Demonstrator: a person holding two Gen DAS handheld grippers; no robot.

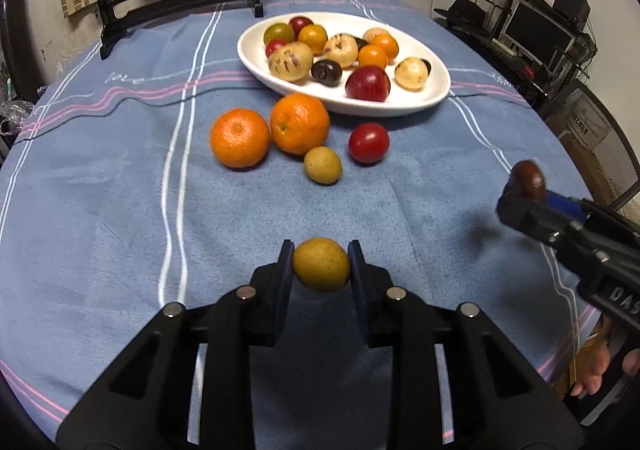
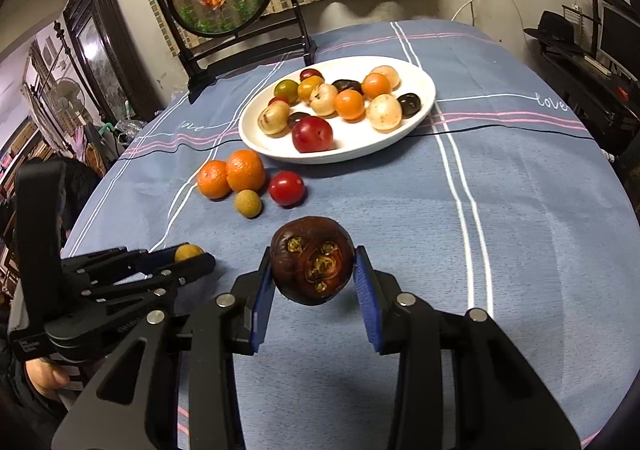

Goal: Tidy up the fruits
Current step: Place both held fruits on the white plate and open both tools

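Blue striped cloth covers our worktop; the white oval dish (image 1: 438, 91) collects fruit. Our left tool (image 1: 321, 264) clamps a yellow longan (image 1: 321, 265); our right tool (image 2: 313, 268) clamps a dark water chestnut (image 2: 313, 265), both seemingly dish-bound.

Cloth (image 1: 100, 189) over the counter: blue woven fabric, matt, slightly napped, creased, with white and pink stripes. Plate (image 2: 404, 137): white glazed ceramic, glossy. Oranges (image 1: 240, 137): pebbled peel, satin sheen. Red tomato (image 1: 368, 142): smooth, shiny skin. Small yellow-brown fruit (image 1: 321, 265) in left tool (image 1: 321, 268): dull, finely rough skin. Dark brown fruit (image 2: 313, 266) in right tool (image 2: 314, 278): leathery, wrinkled, semi-gloss. Tool bodies: matt black plastic, bright metal pins; blue pads (image 2: 368, 290) are ribbed, rubbery.
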